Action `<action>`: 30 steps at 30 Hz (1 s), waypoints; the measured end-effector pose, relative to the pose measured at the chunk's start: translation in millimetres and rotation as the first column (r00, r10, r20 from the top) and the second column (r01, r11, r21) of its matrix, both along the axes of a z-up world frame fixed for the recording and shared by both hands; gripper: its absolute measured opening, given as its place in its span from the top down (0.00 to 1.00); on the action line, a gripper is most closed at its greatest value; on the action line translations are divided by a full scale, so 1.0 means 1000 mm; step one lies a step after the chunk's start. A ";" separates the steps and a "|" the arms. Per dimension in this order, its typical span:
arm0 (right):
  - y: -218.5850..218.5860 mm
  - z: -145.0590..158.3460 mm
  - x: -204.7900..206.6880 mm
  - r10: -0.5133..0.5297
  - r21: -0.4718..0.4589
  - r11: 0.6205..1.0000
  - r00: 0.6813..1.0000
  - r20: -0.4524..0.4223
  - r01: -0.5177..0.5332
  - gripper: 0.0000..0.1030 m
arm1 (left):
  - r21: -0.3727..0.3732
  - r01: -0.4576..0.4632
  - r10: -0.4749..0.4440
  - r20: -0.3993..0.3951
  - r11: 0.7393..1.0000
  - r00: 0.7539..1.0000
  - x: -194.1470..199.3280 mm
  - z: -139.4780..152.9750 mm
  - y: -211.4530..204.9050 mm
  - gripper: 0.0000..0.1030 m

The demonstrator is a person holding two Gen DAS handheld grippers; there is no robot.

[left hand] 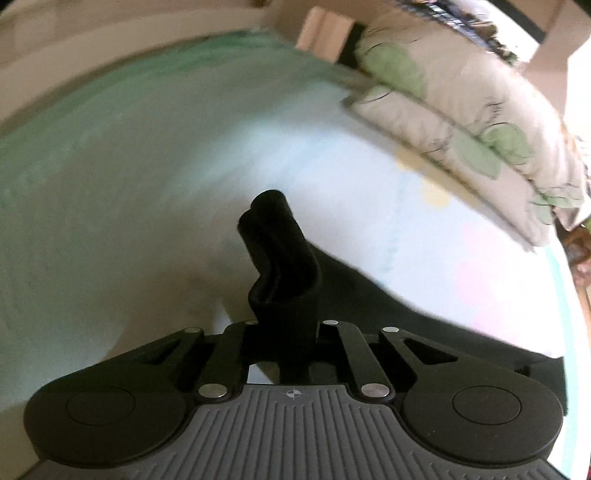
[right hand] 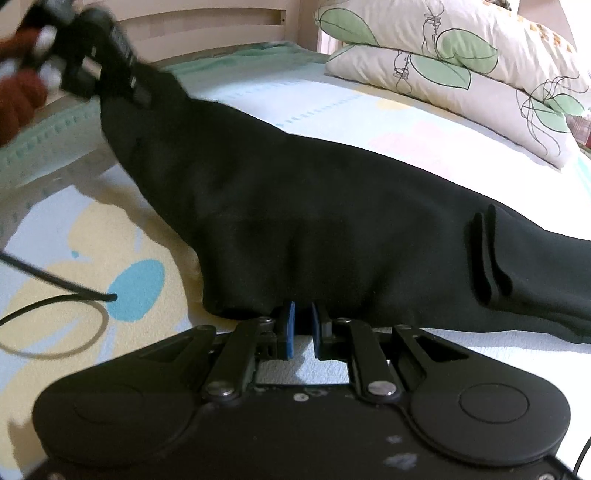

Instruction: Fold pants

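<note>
Black pants (right hand: 314, 214) lie across a bed sheet (right hand: 406, 118). My left gripper (left hand: 282, 314) is shut on a bunched fold of the pants (left hand: 277, 251) and holds it lifted above the sheet; its fingers are hidden by the cloth. In the right wrist view the left gripper (right hand: 110, 62) is at the upper left, pulling the cloth up. My right gripper (right hand: 303, 325) is low on the sheet with its blue pads (right hand: 290, 325) close together on the near edge of the pants.
Two leaf-print pillows (right hand: 461, 62) lie at the far right of the bed. A wooden headboard (right hand: 207, 29) stands behind. A black cable (right hand: 55, 306) loops on the sheet at the left. The sheet (left hand: 147, 184) has a green border.
</note>
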State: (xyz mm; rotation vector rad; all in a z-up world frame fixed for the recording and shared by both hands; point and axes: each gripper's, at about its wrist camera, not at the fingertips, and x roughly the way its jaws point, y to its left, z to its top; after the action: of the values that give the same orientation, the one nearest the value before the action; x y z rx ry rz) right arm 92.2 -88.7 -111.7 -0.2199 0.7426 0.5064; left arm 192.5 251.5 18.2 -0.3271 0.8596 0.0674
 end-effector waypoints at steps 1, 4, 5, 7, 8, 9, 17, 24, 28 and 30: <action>-0.001 -0.001 -0.001 0.000 0.001 1.000 1.000 0.005 0.000 0.87 | 0.008 0.013 -0.013 0.017 1.000 1.000 -0.001 0.010 -0.006 0.91; -0.001 -0.003 -0.005 0.000 0.004 1.000 1.000 0.023 0.000 0.87 | 0.041 0.062 -0.065 0.070 0.997 0.995 -0.003 0.042 -0.029 0.91; -0.002 -0.004 -0.006 0.000 0.007 1.000 1.000 0.028 0.000 0.87 | 0.053 0.079 -0.084 0.086 0.995 0.993 -0.005 0.050 -0.038 0.91; -0.004 -0.005 -0.009 -0.001 0.018 1.000 0.999 0.037 0.000 0.87 | 0.094 0.123 -0.134 0.116 0.988 0.984 -0.007 0.066 -0.061 0.91; -0.006 -0.006 -0.010 -0.001 0.024 1.000 0.999 0.040 0.000 0.87 | 0.122 0.148 -0.164 0.131 0.981 0.978 -0.009 0.073 -0.077 0.92; -0.007 -0.006 -0.011 -0.002 0.032 0.999 0.999 0.042 0.000 0.87 | 0.141 0.168 -0.188 0.141 0.976 0.972 -0.009 0.079 -0.090 0.92; -0.020 -0.011 -0.020 -0.003 0.076 0.997 0.997 0.073 -0.003 0.87 | 0.218 0.352 -0.388 0.150 0.910 0.909 -0.002 0.085 -0.209 0.92; -0.058 0.023 -0.025 0.015 0.067 0.998 0.997 0.070 -0.019 0.91 | 0.234 0.446 -0.479 0.109 0.864 0.871 0.006 0.059 -0.290 0.92; -0.124 0.043 -0.004 -0.138 0.111 0.985 0.989 0.049 0.132 0.90 | 0.203 0.460 -0.487 0.108 0.864 0.867 0.006 0.045 -0.318 0.92; -0.160 0.047 0.013 -0.238 0.128 0.964 0.971 0.035 0.232 0.87 | 0.185 0.465 -0.489 0.114 0.865 0.865 0.008 0.037 -0.336 0.92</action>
State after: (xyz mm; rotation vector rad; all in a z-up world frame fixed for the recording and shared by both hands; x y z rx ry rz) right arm 104.8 -248.9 -65.0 -0.0279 0.6752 0.3178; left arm 200.0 -84.2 55.0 0.0338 0.7525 -0.3534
